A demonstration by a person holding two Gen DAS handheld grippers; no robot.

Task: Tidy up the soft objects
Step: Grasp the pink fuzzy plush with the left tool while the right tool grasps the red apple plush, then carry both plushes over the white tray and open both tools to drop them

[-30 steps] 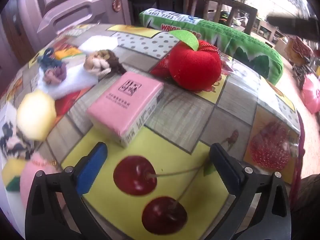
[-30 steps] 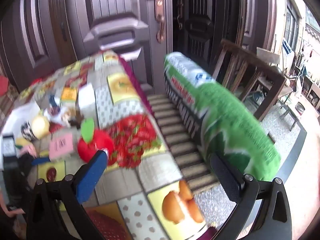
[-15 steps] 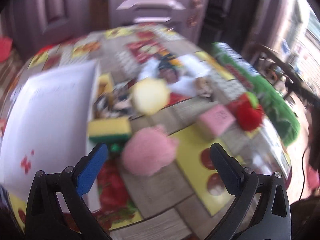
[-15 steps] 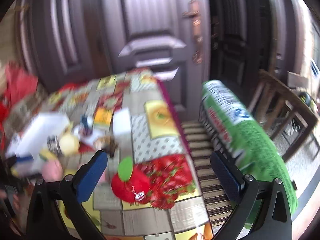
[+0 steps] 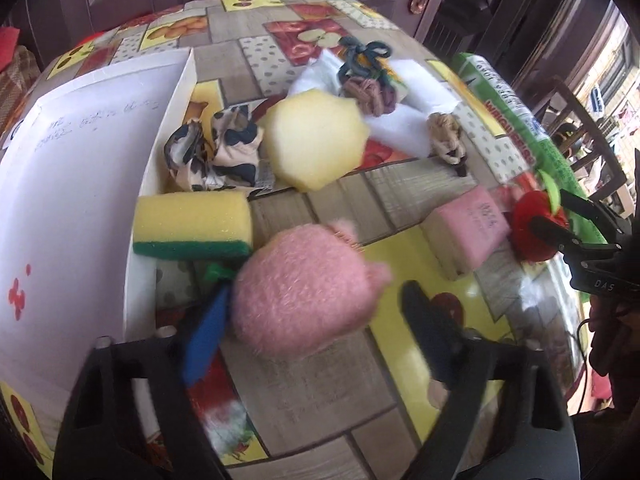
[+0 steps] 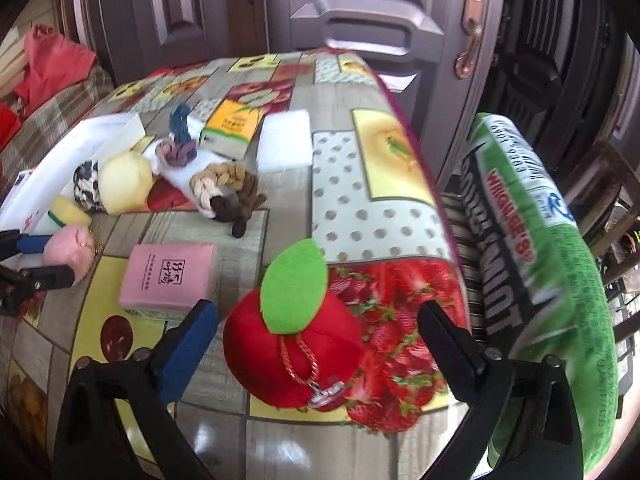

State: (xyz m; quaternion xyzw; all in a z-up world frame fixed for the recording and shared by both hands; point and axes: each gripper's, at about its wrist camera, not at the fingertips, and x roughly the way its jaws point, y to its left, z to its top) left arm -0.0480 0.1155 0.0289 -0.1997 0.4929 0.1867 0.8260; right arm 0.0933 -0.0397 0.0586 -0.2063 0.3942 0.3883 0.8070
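Observation:
My left gripper (image 5: 316, 320) is open, its jaws on either side of a pink fluffy plush (image 5: 304, 292) that lies on the table. The plush and the left gripper also show in the right wrist view (image 6: 72, 250). My right gripper (image 6: 316, 336) is open around a red plush apple (image 6: 292, 356) with a green leaf, near the table's right edge. The apple shows in the left wrist view (image 5: 536, 224) with the right gripper's fingers at it. A white box (image 5: 72, 184) lies at the left.
On the fruit-patterned table: a yellow-green sponge (image 5: 192, 226), a yellow foam block (image 5: 316, 144), a spotted cloth (image 5: 216, 152), a pink tissue pack (image 6: 170, 276), knotted cloth rolls (image 6: 224, 190), a white pad (image 6: 286, 144). A long green pillow (image 6: 540, 264) lies off the right edge.
My left gripper has swung left from the tissue pack and apple, then closed in on the pink plush. My right gripper has moved in from the pillow side and down over the red apple.

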